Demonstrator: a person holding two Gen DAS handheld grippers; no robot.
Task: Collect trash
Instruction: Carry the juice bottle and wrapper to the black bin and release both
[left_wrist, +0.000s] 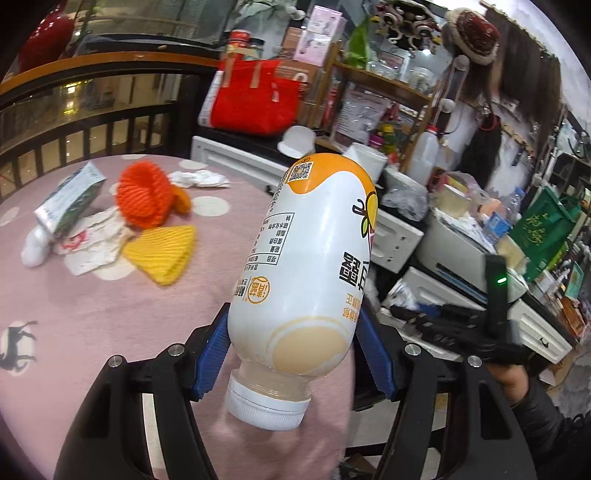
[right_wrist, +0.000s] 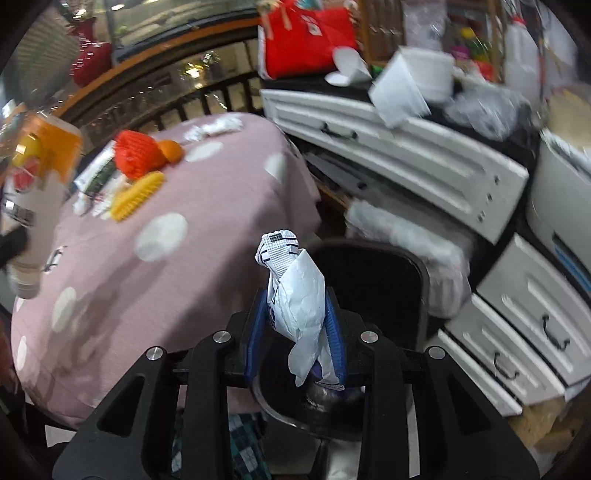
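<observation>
My left gripper (left_wrist: 295, 343) is shut on a white and orange drink bottle (left_wrist: 306, 266), cap end toward the camera, held above the edge of the pink dotted tablecloth (left_wrist: 74, 302). That bottle (right_wrist: 33, 192) shows blurred at the left of the right wrist view. My right gripper (right_wrist: 297, 328) is shut on a crumpled white paper wrapper (right_wrist: 295, 295), held past the table's edge over a dark round bin (right_wrist: 369, 280). On the table lie an orange foam net (left_wrist: 142, 195), a yellow foam net (left_wrist: 162, 254), a small carton (left_wrist: 70, 201), crumpled paper (left_wrist: 96, 243) and tissue (left_wrist: 199, 179).
White drawer units (right_wrist: 424, 166) stand beyond the table, piled with a red bag (left_wrist: 258, 96), white cups and plastic bags. A dark railing (left_wrist: 85, 129) runs behind the table. A hand in a dark sleeve (left_wrist: 517, 380) holds the other gripper at the right of the left wrist view.
</observation>
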